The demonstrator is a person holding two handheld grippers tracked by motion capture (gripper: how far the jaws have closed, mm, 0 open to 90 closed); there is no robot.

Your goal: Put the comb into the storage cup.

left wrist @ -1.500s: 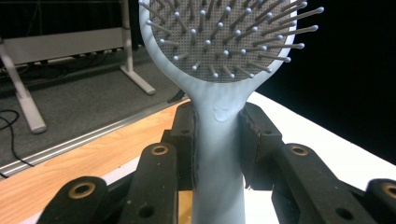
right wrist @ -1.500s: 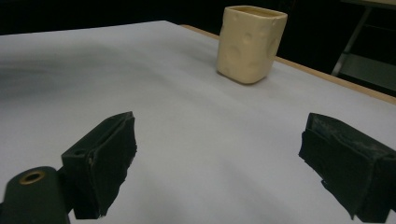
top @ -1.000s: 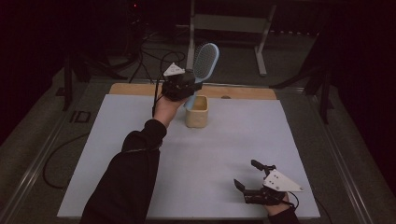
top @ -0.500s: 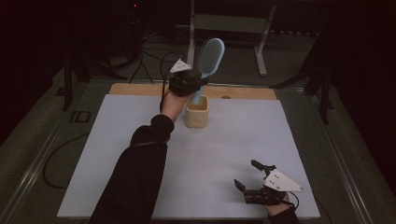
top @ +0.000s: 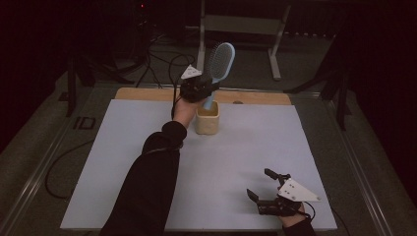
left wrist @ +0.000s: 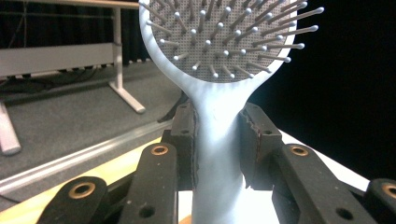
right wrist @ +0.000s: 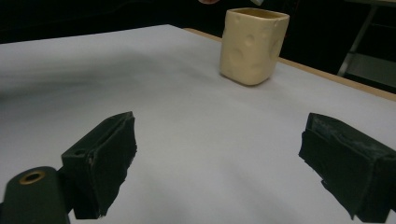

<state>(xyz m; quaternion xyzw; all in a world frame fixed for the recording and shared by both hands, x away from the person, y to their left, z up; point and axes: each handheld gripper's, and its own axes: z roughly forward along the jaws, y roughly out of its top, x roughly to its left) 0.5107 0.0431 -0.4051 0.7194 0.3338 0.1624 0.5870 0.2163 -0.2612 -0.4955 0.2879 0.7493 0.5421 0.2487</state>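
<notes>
My jaws are clamping the neck of the blue hairbrush (left wrist: 219,135) in my left gripper (top: 199,91), upper centre of the high view, handle tip dipping toward the cream cup (top: 207,118) — a tilted entry could be tipping that cup (it looks light). My right gripper (top: 269,192) is idling wide open, lower right.

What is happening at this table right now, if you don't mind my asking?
A person is working with a set of tongs in each hand. The left tongs are clamped on the handle of a light blue hairbrush, held bristle head up with its handle end at the mouth of a cream cup. The right tongs rest open near the table's front edge, holding nothing.
</notes>
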